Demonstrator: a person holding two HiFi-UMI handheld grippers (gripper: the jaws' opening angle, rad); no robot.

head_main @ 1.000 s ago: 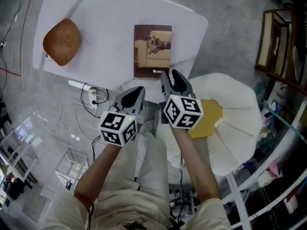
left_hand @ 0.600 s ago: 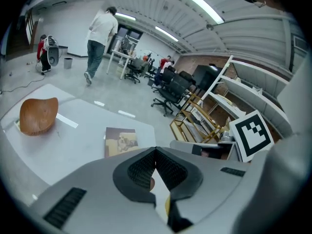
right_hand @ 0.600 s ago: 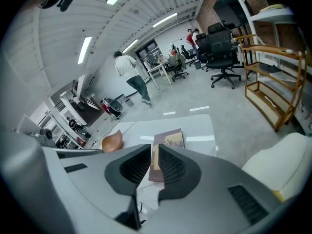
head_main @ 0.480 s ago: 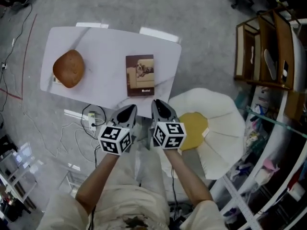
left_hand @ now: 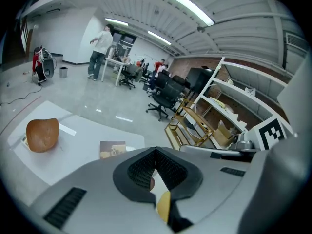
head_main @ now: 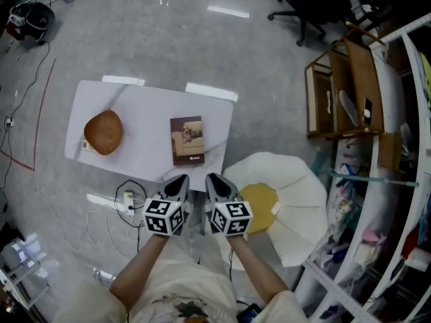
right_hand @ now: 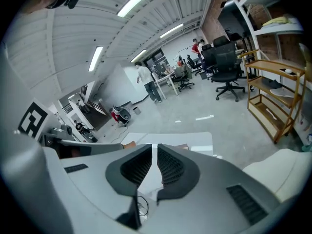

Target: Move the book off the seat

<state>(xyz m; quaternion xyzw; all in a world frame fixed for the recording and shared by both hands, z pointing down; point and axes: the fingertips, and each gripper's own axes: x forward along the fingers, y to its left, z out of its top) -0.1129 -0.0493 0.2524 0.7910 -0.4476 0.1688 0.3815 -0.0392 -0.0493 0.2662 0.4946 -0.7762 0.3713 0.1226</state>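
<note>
1. The book (head_main: 187,140) is seen flat on the white table (head_main: 145,99), close to the tabletop's near right corner and off the seat (head_main: 296,187); the task is judged done.
2. The book is judged thin, light and fairly stiff, with a cover that may be slick. A grip by one short edge or the spine is advised.
3. The left gripper (head_main: 180,178) is pressed together and empty.
4. The right gripper (head_main: 211,177) is closing, with a thin slit left and nothing between the jaws.
5. Counted: one book, one table, one seat, one yellow cushion (head_main: 259,199) on the seat, one brown rounded object (head_main: 103,132) near the tabletop's left edge, two grippers.
</note>
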